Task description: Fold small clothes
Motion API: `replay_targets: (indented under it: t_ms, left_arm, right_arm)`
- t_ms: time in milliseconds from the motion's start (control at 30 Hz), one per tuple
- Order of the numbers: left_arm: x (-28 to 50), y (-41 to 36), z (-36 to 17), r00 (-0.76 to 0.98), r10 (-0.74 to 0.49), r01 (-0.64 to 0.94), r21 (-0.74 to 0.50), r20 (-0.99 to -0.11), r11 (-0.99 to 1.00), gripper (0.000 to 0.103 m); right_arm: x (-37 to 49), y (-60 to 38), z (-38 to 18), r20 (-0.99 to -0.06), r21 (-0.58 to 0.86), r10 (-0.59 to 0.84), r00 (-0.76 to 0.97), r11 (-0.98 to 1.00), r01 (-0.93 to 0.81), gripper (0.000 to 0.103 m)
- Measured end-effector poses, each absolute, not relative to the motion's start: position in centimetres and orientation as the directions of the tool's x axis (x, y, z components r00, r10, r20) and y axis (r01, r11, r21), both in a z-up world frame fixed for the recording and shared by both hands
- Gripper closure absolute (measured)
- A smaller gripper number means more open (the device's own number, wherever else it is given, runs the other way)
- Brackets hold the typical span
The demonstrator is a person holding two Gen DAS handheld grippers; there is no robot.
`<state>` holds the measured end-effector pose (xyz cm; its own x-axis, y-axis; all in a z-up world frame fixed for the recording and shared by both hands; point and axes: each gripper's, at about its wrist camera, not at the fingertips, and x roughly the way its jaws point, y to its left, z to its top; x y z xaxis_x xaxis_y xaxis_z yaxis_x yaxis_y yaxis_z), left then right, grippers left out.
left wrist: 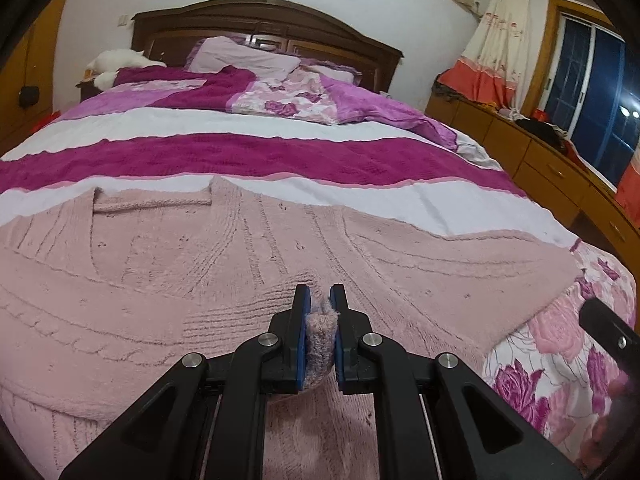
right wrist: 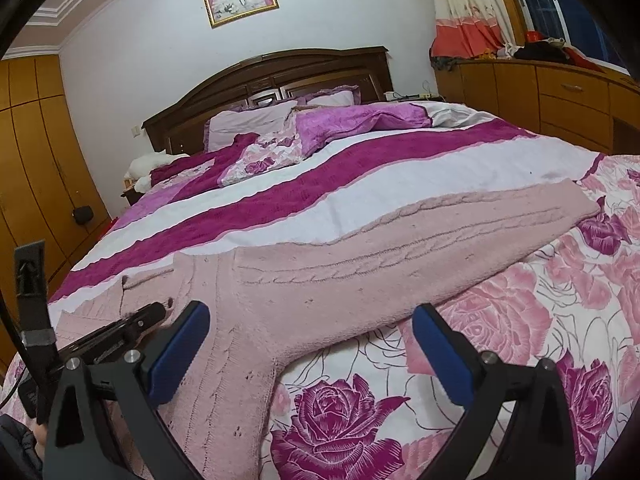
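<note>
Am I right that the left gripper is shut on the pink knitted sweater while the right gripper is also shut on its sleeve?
Not quite: the left gripper is shut on the pink knitted sweater, but the right gripper is open, as the right wrist view shows.

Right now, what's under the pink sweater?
The pink sweater lies on the striped blanket and floral sheet. Left tongs pinch its fabric. Anything beneath it is hidden.

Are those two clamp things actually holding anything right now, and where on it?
The left gripper pinches a bunched fold of the pink sweater, apparently near its lower edge. The right gripper is wide open, holding nothing.
</note>
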<state>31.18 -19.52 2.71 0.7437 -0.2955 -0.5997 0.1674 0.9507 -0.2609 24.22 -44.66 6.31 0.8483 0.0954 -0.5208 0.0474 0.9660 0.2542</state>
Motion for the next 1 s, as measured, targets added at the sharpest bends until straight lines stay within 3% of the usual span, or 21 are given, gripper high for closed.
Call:
replay_targets:
  t_ms: [200, 500, 800, 1000]
  left_arm:
    - [31.1, -19.9, 2.5, 0.723, -0.314, 0.173, -0.278, -0.615, 0.945, 0.103]
    - [27.8, -18.9, 4.8, 0.774, -0.188, 0.134, -0.133, -0.605, 0.982, 0.095]
    - [20.5, -7.3, 5.2, 0.780, -0.093, -0.007, -0.157, -0.618, 0.988, 0.090]
    - [16.4, 0.8, 3.0, 0.767, 0.047, -0.113, -0.063, -0.640, 0.992, 0.090]
  right_arm:
    - [24.2, -44.9, 6.2, -0.527, 0.257, 0.096, 0.844, 0.965, 0.051, 0.000]
    - [23.8, -45.2, 5.9, -0.536, 0.236, 0.091, 0.840, 0.971, 0.046, 0.000]
    - [21.8, -46.4, 5.4, -0.545, 0.161, 0.045, 0.837, 0.986, 0.052, 0.000]
    - [19.6, -48.2, 4.4, -0.538, 0.149, 0.044, 0.842, 0.988, 0.044, 0.000]
